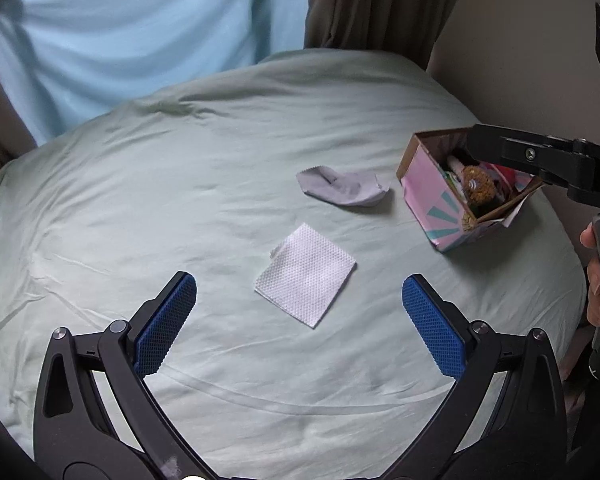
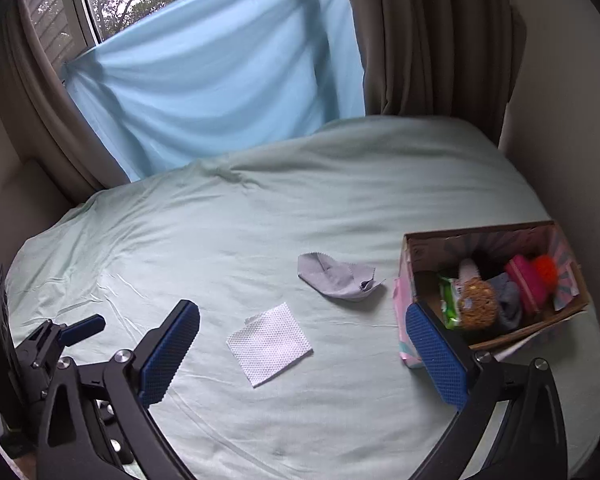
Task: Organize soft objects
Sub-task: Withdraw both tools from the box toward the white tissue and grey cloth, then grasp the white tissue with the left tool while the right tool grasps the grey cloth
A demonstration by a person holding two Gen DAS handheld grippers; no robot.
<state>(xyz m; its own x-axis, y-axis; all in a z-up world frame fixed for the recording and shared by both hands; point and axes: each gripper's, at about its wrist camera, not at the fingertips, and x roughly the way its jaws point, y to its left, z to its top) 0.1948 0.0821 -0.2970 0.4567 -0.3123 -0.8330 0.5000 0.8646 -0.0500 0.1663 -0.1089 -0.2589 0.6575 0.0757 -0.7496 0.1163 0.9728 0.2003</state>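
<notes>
On the pale green bedsheet (image 1: pixel 180 208), between wide-open left gripper (image 1: pixel 299 316) and right gripper (image 2: pixel 302 354): white embossed napkin (image 1: pixel 306 274), featherlight, limp. Best pinched at raised corner, for cardboard box (image 2: pixel 416 252).

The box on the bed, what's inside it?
The box holds soft things: a brown scrubby ball, a green packet, a grey cloth, something pink and an orange pom-pom. Whatever lies underneath them is covered.

Bed (image 1: pixel 220 160) carries napkin (image 1: pixel 306 280), cloth (image 1: pixel 342 188), box (image 1: pixel 432 196).
</notes>
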